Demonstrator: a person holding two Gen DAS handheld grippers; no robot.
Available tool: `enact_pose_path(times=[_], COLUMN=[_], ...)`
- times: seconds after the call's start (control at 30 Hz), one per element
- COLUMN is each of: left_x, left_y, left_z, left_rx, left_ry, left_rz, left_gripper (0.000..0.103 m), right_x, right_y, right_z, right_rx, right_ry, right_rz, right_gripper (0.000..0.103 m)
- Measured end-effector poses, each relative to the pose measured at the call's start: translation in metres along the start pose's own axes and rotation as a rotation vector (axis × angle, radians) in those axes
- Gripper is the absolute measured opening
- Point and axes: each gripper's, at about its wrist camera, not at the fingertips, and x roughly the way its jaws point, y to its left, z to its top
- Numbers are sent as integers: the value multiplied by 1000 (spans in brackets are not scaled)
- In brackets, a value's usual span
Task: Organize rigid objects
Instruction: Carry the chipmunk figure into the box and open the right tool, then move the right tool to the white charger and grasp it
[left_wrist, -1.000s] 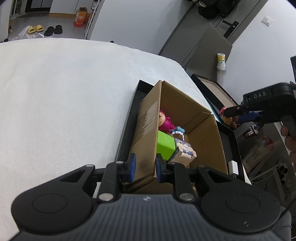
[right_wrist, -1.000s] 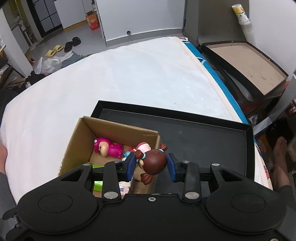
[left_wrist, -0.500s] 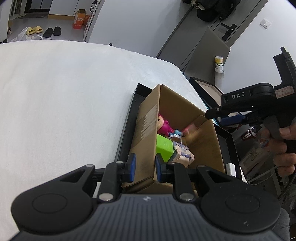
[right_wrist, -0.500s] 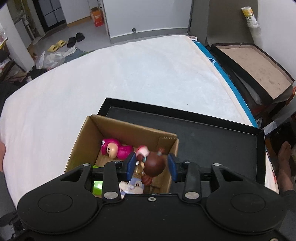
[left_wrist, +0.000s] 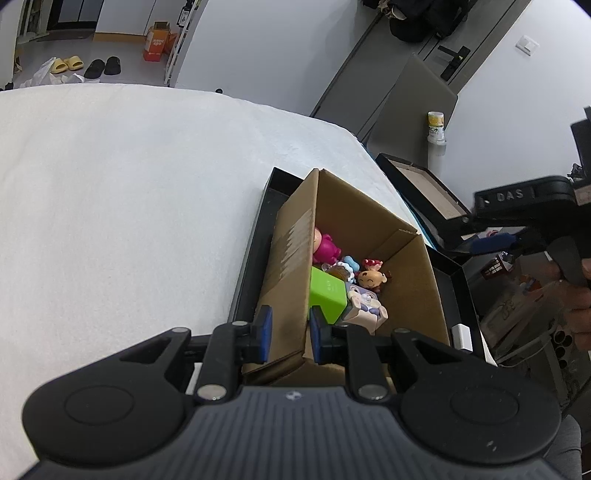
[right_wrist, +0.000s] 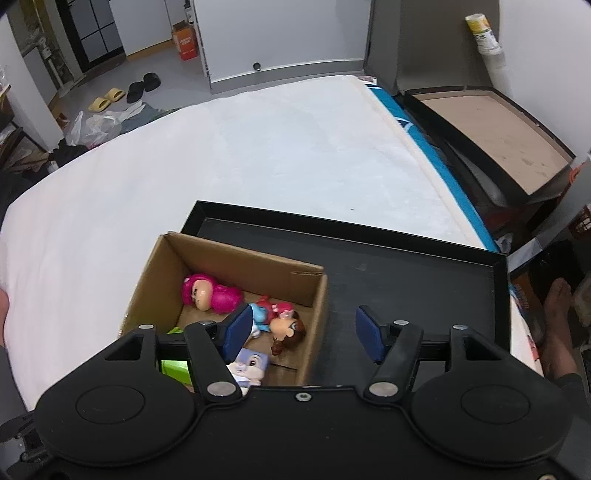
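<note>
A brown cardboard box (left_wrist: 402, 258) stands in a black tray (right_wrist: 424, 269) on the white bed. It holds a brown-haired doll (left_wrist: 371, 277) (right_wrist: 288, 329), a pink figure (left_wrist: 325, 246) (right_wrist: 210, 295), a green block (left_wrist: 327, 291), a blue-and-white figure (left_wrist: 350, 263) and a small cube with a cartoon face (left_wrist: 365, 306) (right_wrist: 251, 363). My left gripper (left_wrist: 287, 334) is shut on the box's near left wall. My right gripper (right_wrist: 303, 334) is open and empty above the box's right wall; it also shows in the left wrist view (left_wrist: 495, 242).
The white bed (left_wrist: 129, 206) spreads to the left and far side. An open black case with a brown liner (right_wrist: 491, 122) lies beyond the bed's right edge. A bottle (left_wrist: 436, 127) stands by the wall. Slippers (right_wrist: 107, 99) lie on the floor.
My right gripper has opened and let go of the brown-haired doll, which now lies in the box. The right gripper has drawn back from the box. The left gripper keeps hold of the wall.
</note>
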Motion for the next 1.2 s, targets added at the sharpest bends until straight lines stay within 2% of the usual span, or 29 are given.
enact_pose_path(times=[0.6, 1.2], left_x=[-1, 6], left_y=[-3, 2], left_z=[-3, -5], left_rx=[24, -14], left_ry=[-12, -7], left_rz=[7, 18], left_gripper=[17, 17], right_x=[4, 46], right_y=[-70, -128], right_z=[-20, -57], right_rx=[86, 179], right_ry=[22, 115], right_rz=[-73, -144], right_gripper=[66, 66])
